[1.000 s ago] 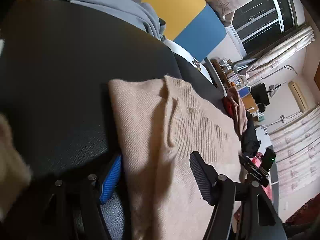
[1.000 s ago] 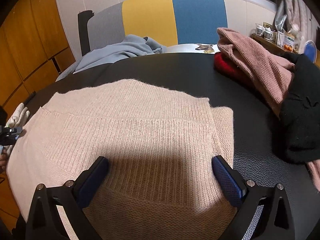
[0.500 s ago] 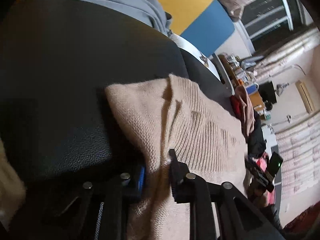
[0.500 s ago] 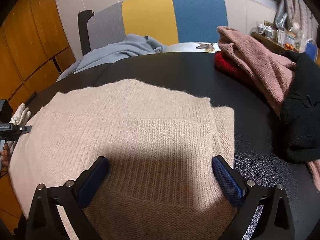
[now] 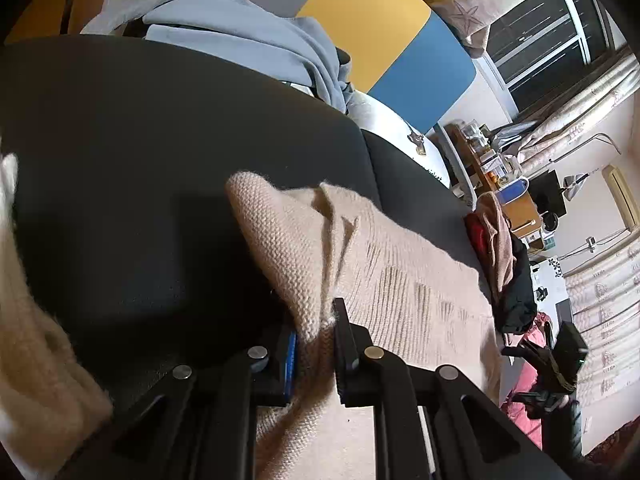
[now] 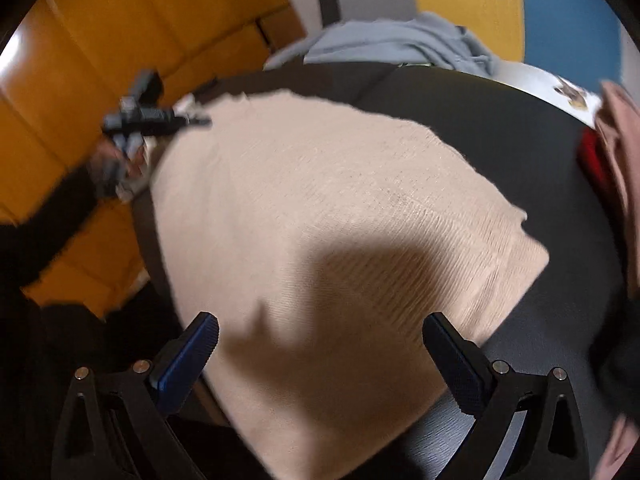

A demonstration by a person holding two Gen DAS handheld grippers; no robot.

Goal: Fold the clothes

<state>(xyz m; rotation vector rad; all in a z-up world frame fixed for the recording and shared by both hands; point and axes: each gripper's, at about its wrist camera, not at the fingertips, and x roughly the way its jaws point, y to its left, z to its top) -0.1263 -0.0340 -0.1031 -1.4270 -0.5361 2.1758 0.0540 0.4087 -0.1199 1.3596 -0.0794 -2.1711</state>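
Beige ribbed-knit sweater (image 5: pixel 400 292): spread flat on round black leather-look table (image 5: pixel 140 160). Left gripper (image 5: pixel 314 340): fingers clamped on the sweater's lifted edge. Right gripper (image 6: pixel 320 344): jaws wide apart, hovering above the sweater, holding nothing. Pale blue garment (image 6: pixel 400 40): at the table's far edge.

The left wrist view sits low and very close over the black table (image 5: pixel 140 152), looking along it toward the window (image 5: pixel 540 40) in the upper right of the frame, its own fingers filling the bottom. The right wrist view looks steeply down from higher up, blurred, toward the orange wall (image 6: pixel 100 60) at upper left. Both views share the beige sweater (image 5: pixel 400 280) (image 6: pixel 320 220), the grey-blue garment (image 5: pixel 248 40) (image 6: pixel 392 40) and the yellow-and-blue chair back (image 5: pixel 384 28) (image 6: pixel 520 4).
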